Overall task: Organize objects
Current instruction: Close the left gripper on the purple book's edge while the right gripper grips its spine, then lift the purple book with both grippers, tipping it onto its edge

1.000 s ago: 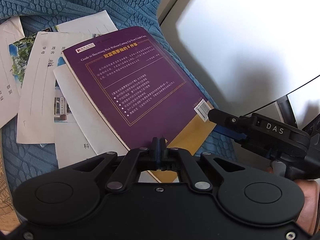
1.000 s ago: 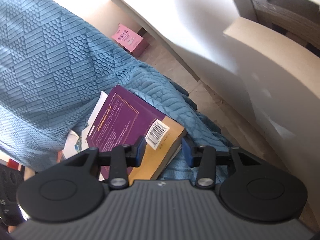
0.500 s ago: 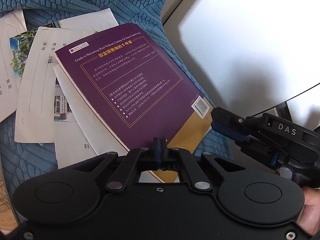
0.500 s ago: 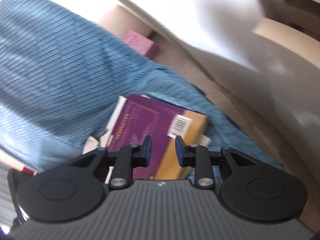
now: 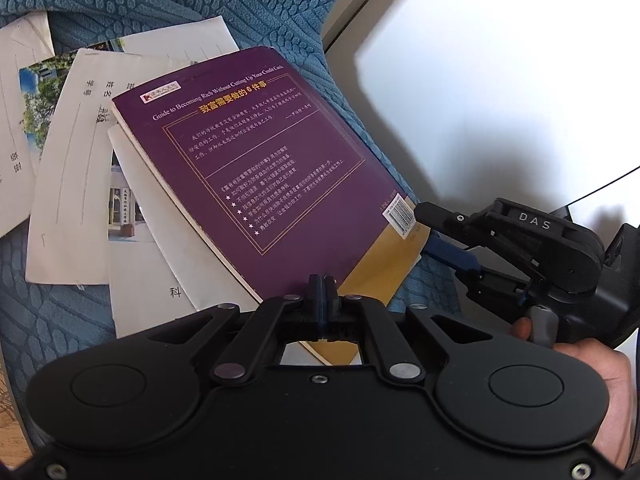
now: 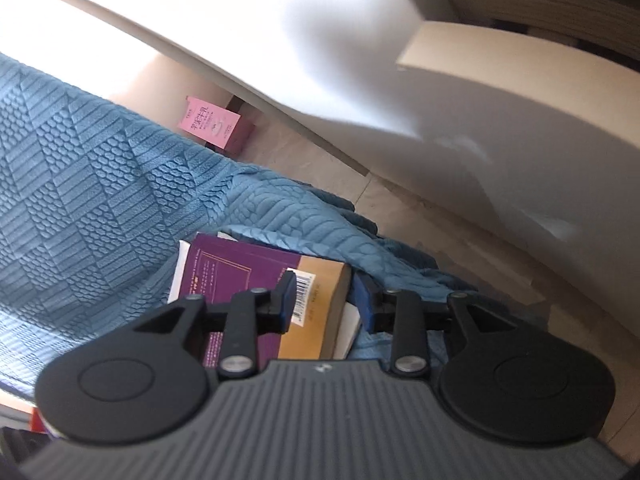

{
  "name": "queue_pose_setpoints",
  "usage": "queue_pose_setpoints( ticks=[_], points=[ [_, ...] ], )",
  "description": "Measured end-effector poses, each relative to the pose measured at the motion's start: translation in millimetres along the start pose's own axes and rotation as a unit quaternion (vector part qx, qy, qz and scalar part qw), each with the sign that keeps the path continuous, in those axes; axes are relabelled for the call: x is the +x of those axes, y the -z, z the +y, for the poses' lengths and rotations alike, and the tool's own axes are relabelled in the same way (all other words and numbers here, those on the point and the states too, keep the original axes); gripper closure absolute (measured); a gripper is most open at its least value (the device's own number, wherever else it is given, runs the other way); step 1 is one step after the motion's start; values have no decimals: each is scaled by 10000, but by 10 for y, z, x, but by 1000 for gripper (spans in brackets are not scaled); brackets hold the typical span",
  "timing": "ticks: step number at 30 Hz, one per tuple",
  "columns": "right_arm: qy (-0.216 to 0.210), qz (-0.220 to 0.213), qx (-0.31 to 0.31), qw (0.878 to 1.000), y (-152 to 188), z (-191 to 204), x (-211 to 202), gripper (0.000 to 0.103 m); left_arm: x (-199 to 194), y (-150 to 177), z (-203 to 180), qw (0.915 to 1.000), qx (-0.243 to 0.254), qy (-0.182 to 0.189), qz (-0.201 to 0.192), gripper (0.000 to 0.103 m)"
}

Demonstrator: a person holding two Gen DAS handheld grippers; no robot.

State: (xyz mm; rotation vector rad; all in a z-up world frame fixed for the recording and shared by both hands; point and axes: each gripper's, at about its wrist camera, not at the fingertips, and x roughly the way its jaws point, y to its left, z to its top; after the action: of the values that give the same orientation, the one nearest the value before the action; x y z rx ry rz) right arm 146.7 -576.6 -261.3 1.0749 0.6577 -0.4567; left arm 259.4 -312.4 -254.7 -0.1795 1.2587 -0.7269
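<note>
My spread right gripper (image 6: 326,300) straddles the purple-and-ochre paperback book's (image 6: 256,276) barcode corner at lower centre; left gripper (image 5: 320,292) is pressed together.

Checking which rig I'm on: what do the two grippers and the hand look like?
The left gripper is matte black, with round pivot housings, silver rivets and blue pads. The right gripper is also black with blue pads, over a ribbed grey body; the left view shows "DAS" embossed on it. A bare hand holds it; no sleeve or cables visible.
</note>
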Motion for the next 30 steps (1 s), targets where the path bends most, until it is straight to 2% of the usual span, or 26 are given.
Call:
queue_pose_setpoints(
  ticks=[3, 4, 8, 12, 14, 16, 21, 23, 26, 28, 30],
  points=[
    [-192, 22, -148, 9997, -2, 53, 31, 44, 8, -8, 5, 10000, -7, 31, 16, 100],
    [-239, 41, -175, 9996, -14, 56, 41, 40, 9, -9, -4, 10000, 18, 19, 15, 100],
    [-391, 52, -135, 9991, -38, 62, 64, 39, -3, 18, -43, 9999, 101, -21, 6, 100],
    [-858, -106, 74, 9962, -15, -17, -39, 40, -18, 10, -3, 10000, 46, 69, 15, 100],
    [-1117, -200, -16, 9935, 8, 3, -113, 46, -31, -3, 66, 9998, -93, 178, 50, 100],
    [-1400, -268, -94, 9897, 13, 32, -200, 47, -40, -24, 141, 9992, -238, 309, 103, 100],
    [-2165, -227, -146, 9759, -7, 75, -243, 49, -74, -32, 211, 9987, -322, 390, 90, 100],
    [-2332, -133, -413, 9715, -26, 108, -203, 49, -84, -29, 206, 9990, -283, 347, 75, 100],
    [-2772, 105, -363, 9601, -119, 98, -61, 49, -92, -25, 222, 9988, -334, 361, 72, 100],
    [-2984, 144, -813, 9509, -122, 171, -75, 49, -99, -32, 237, 9986, -366, 382, 73, 100],
    [-3001, 143, -1254, 9455, -114, 279, -112, 50, -107, -31, 239, 9987, -338, 386, 68, 100]
  ],
)
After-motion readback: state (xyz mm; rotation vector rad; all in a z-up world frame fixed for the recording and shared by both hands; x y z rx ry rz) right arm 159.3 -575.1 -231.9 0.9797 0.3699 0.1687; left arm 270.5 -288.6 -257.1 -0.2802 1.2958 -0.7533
